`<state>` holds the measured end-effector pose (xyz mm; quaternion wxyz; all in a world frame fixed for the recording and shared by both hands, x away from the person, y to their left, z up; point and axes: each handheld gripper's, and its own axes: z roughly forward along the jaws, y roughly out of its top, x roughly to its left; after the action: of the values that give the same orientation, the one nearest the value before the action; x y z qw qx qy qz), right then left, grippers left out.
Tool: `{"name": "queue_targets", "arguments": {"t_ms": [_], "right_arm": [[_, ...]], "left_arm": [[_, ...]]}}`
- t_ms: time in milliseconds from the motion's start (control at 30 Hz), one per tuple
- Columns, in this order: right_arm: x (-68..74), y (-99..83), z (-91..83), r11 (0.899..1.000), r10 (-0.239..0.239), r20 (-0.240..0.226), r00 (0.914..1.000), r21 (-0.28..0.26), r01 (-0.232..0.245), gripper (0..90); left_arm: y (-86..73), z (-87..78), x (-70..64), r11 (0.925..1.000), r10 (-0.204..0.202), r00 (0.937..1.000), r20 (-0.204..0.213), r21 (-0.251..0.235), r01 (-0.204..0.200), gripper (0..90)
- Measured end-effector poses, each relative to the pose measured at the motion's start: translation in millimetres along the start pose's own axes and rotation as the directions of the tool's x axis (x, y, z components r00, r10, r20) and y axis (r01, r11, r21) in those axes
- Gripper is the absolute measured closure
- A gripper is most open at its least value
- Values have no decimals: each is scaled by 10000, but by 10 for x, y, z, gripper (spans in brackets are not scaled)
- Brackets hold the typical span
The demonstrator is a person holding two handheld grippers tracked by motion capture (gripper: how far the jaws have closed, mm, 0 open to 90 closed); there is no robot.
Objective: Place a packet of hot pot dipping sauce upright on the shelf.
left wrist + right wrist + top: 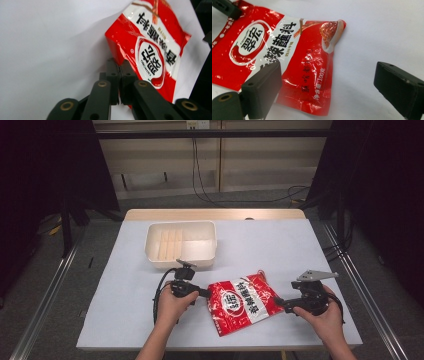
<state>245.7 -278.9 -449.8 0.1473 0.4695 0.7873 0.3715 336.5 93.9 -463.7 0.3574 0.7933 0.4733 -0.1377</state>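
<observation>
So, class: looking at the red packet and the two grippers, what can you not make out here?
- High view: the small print on the red packet is too small to read.
- Left gripper view: the left gripper fingers cover the packet edge they pinch.
- Right gripper view: the packet's left end is cut off by the frame; the right gripper finger hides part of its label.
- High view: the tray contents are blurred.

A packet (pixel 241 303) lies on the table (pixel 280 245), between the left gripper (pixel 205 293) and right gripper (pixel 278 303). A tub (pixel 181 244) sits behind them

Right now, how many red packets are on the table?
1. The packet lies near the front edge, pinched at its left edge by the left gripper, in front of the white tub.
</observation>
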Motion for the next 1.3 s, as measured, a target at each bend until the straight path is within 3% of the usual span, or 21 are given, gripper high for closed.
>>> {"name": "queue_targets", "arguments": {"t_ms": [133, 233, 300, 500, 600, 767, 800, 900, 1000, 1100, 1133, 1200, 1233, 1300], "right_arm": [[-6, -6, 1, 10000, 64, -11, 10000, 30, -64, 80], [-14, -5, -5, 10000, 53, -5, 10000, 0, -53, 80], [-19, -8, -9, 10000, 81, -13, 10000, 19, -81, 81], [-28, -22, -9, 10000, 73, 29, 10000, 31, -73, 81], [-25, -14, -20, 9999, 113, -9, 9999, -41, -114, 81], [-18, -7, -12, 9999, 102, -15, 9999, 10, -102, 81], [-18, -5, -7, 10000, 65, -46, 10000, -12, -65, 81], [-15, -1, -6, 10000, 63, -49, 10000, -23, -63, 81], [-19, -1, -1, 10000, 87, -39, 10000, -18, -87, 81], [-11, -1, 3, 10000, 76, -15, 10000, 1, -76, 81], [-9, 1, 3, 10000, 22, -34, 10000, -15, -22, 81], [-2, 7, 0, 10000, 38, -34, 10000, 15, -38, 81], [-2, 9, -1, 10000, 41, -37, 10000, 14, -41, 81], [-2, 10, -2, 10000, 48, -29, 10000, 15, -48, 81]], "left_arm": [[115, -8, -30, 9997, -130, 9996, -241, -219, 124, 896], [145, 7, -53, 9997, -149, 9996, -240, -218, 144, 801], [119, 31, -75, 9996, -71, 9998, -164, -292, 66, 674], [15, 65, -50, 9988, -257, 9997, -43, -407, 255, 571], [-54, 81, -26, 9967, -336, 9994, -4, -738, 335, 562], [-83, 91, -24, 9949, -671, 9976, 171, -745, 682, 562], [-89, 93, -27, 9933, -690, 9975, 160, -916, 702, 549], [-114, 76, -20, 9954, -517, 9986, 142, -805, 527, 524], [-140, 69, -8, 9927, -748, 9970, 186, -939, 762, 534], [-172, 57, 17, 9883, -1161, 9923, 423, -949, 1196, 565], [-175, 50, 30, 9911, -1060, 9933, 451, -757, 1092, 582], [-180, 69, 6, 9869, -1381, 9886, 604, -761, 1425, 615], [-180, 74, 14, 9898, -1228, 9905, 616, -651, 1268, 630], [-181, 112, -24, 9834, -1542, 9847, 807, -841, 1609, 641]]}}
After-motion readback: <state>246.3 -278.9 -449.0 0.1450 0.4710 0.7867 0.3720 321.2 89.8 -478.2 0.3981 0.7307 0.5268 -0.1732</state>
